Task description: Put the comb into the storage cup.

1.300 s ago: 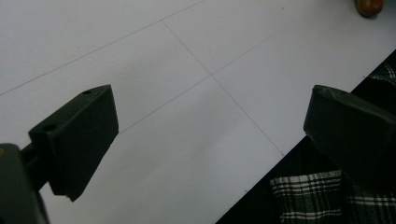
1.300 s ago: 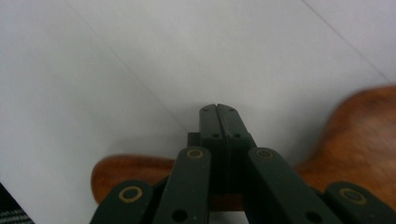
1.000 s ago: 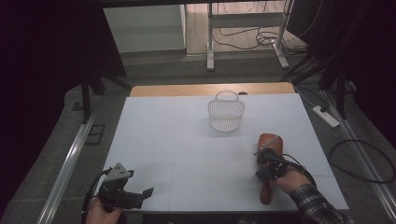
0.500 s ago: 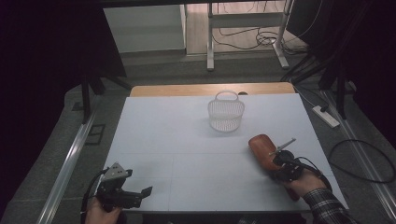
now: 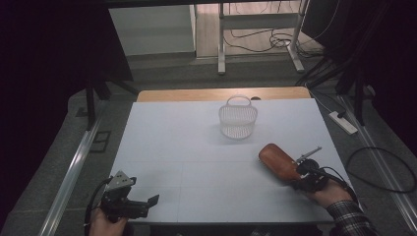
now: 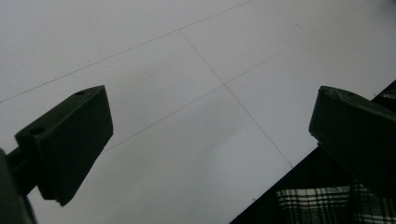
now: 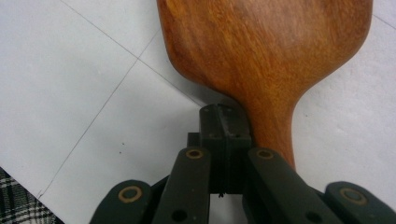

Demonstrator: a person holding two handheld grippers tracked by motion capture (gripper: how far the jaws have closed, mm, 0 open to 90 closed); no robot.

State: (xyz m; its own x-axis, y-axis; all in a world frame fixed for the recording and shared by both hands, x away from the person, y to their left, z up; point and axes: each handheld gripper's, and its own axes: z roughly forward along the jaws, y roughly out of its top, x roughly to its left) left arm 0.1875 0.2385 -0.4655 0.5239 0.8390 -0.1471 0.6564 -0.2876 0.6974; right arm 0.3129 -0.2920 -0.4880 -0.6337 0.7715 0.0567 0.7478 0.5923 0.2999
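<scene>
I have the right gripper point(image 5: 301, 173) clamped on the handle of the wooden brush point(image 5: 278, 161) low over the desk point(image 5: 196, 147) — head aimed up-left, basket point(image 5: 238, 118) beyond it — left gripper point(image 5: 142, 206) empty, jaws just opened wide.

The brown wooden paddle-shaped brush point(image 5: 278, 162) now lies turned, its broad head pointing up and left toward the middle of the white table point(image 5: 196, 147), where a second ago it pointed almost straight away from the person. The right gripper point(image 5: 301, 173), clamped at its handle, sits farther right and nearer the table's right edge. The left gripper point(image 5: 150, 201) has just been opening its jaws, with nothing between them.
</scene>
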